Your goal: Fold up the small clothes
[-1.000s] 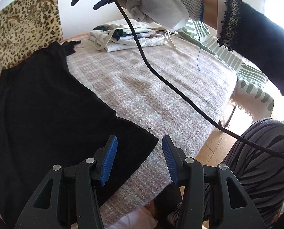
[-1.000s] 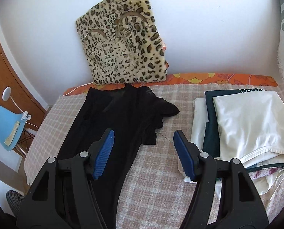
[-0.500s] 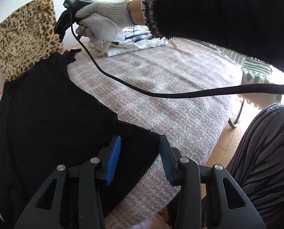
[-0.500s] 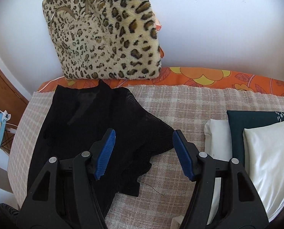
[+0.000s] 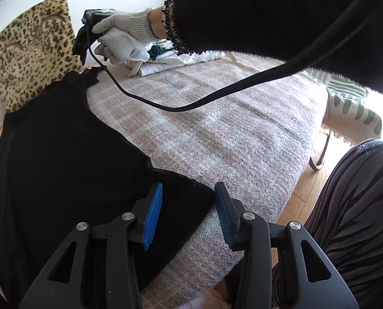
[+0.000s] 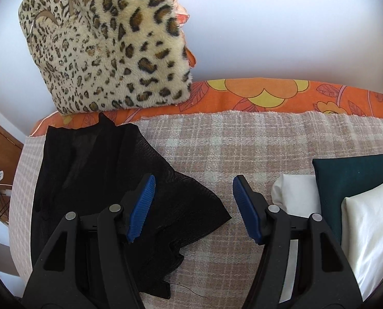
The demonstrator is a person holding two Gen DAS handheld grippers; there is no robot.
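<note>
A black sheer garment (image 5: 62,154) lies flat along the left side of the bed. Its near corner (image 5: 201,195) sits just between the fingers of my open left gripper (image 5: 189,213), low over it. In the right wrist view the garment's far end (image 6: 109,175) lies under my open right gripper (image 6: 194,206), whose left finger is over the cloth corner. The right gripper (image 5: 85,36), held by a gloved hand, also shows far off in the left wrist view.
A stack of folded clothes (image 6: 359,206), white and dark green, lies on the right of the plaid blanket (image 6: 243,149). A leopard cushion (image 6: 106,43) leans on the wall. A black cable (image 5: 191,105) hangs across the bed. The bed edge (image 5: 289,206) and my leg are at right.
My right gripper has moved forward and down toward the far end of the black garment. My left gripper has edged closer to the near corner. Both stayed open.
</note>
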